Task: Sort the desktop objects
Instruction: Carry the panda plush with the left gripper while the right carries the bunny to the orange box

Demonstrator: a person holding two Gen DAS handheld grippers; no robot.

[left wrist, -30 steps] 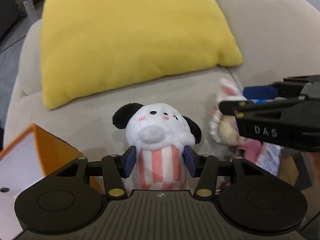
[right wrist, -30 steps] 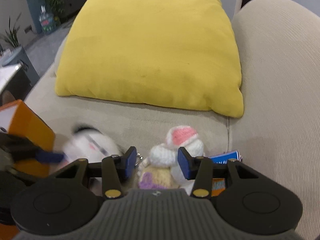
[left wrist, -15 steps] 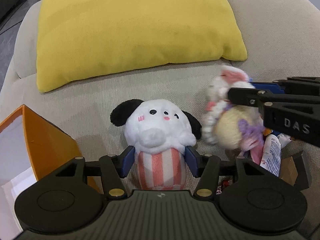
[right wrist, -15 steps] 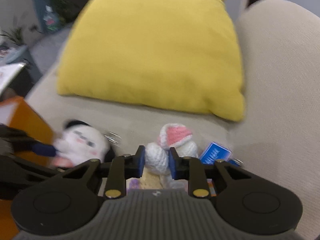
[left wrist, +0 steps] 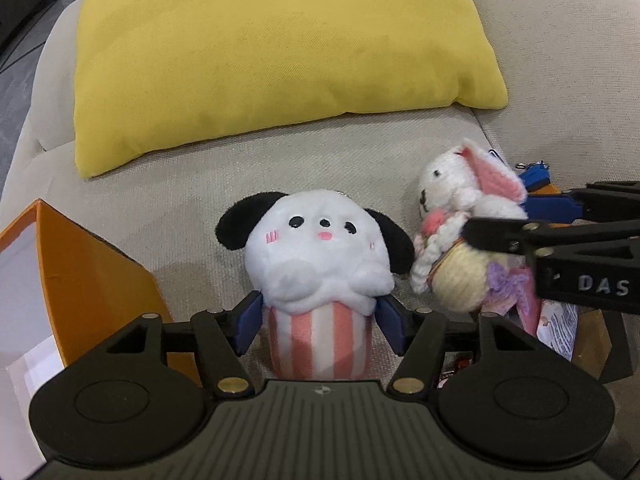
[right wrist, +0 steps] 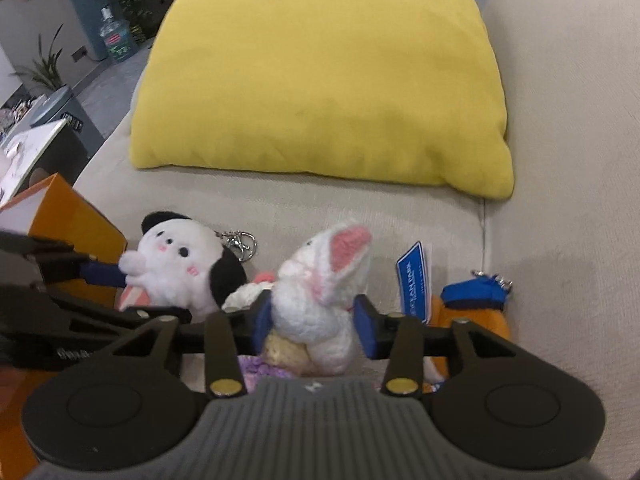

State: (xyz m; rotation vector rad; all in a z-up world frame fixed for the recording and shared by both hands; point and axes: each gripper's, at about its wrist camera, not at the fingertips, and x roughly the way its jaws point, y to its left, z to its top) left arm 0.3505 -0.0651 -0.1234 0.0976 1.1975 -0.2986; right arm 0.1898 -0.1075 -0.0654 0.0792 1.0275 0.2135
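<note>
A beige sofa [left wrist: 168, 200] carries everything, its ribbed fabric rising into a rounded armrest [right wrist: 568, 120] on the right. A big yellow cushion [left wrist: 272, 52] leans at the back. In the right wrist view the room beyond shows potted plants [right wrist: 44, 68] and a large water bottle [right wrist: 114, 38] on a grey floor.

An orange box [left wrist: 92, 264] with a white inside stands open at the left of the seat. Just beside it sits a white plush dog [left wrist: 320, 256] with black ears, pink cheeks and a pink-striped body, a metal keyring [right wrist: 240, 242] at its head. The left gripper [left wrist: 320, 322] has its fingers either side of the striped body, opening, pads not pressing.

Touching the dog's right side is a crocheted white rabbit [right wrist: 320, 284] with pink-lined ears, cream belly and purple trim. The right gripper [right wrist: 314, 324], marked "DAS", has its fingers around the rabbit, opening; the left pad touches, the right stands clear.

A blue tag [right wrist: 414, 276] bears writing too blurred to read.
</note>
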